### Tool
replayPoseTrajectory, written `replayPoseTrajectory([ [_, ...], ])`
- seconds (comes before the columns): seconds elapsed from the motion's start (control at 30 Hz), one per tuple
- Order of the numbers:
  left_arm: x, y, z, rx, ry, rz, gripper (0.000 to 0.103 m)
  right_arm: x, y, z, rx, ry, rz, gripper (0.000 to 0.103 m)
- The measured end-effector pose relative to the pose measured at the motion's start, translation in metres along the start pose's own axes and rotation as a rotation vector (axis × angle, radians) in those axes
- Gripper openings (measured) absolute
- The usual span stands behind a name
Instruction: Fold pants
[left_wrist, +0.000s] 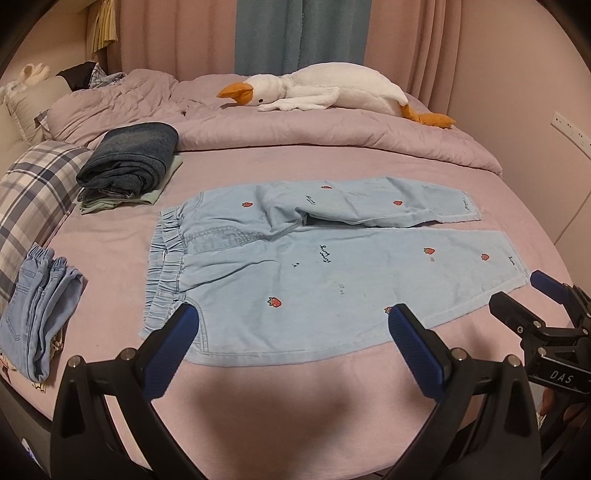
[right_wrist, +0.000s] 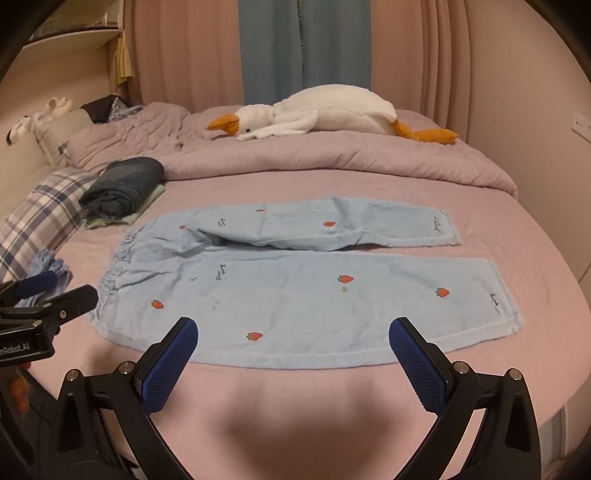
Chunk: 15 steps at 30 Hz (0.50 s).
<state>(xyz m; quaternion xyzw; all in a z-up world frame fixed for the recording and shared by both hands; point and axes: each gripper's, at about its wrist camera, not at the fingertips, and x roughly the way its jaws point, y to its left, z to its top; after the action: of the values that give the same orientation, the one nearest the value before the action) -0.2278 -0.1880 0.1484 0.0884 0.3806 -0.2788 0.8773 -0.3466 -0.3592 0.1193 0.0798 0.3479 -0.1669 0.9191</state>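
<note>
Landmark: pants, spread flat on bed.
- Near side of pants: bare pink sheet, open; both hand-held grippers hover here, left hand-held gripper and right hand-held gripper, jaws wide apart.
- Left of waistband: folded light jeans, plaid pillow.
- Far-left: dark folded stack, narrow gap.
- Beyond pants: strip of sheet, then bunched quilt with goose plush.
- Right of hems: bare sheet to bed edge.
</note>
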Motion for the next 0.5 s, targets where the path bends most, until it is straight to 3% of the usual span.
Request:
replayPoseTrajectory([
  [0.5,-0.0026,0.0011,-0.0026,0.000,-0.006,-0.012,0.103,-0.0012,-0.0004,-0.0024,-0.002,0.001,0.002,0.103],
])
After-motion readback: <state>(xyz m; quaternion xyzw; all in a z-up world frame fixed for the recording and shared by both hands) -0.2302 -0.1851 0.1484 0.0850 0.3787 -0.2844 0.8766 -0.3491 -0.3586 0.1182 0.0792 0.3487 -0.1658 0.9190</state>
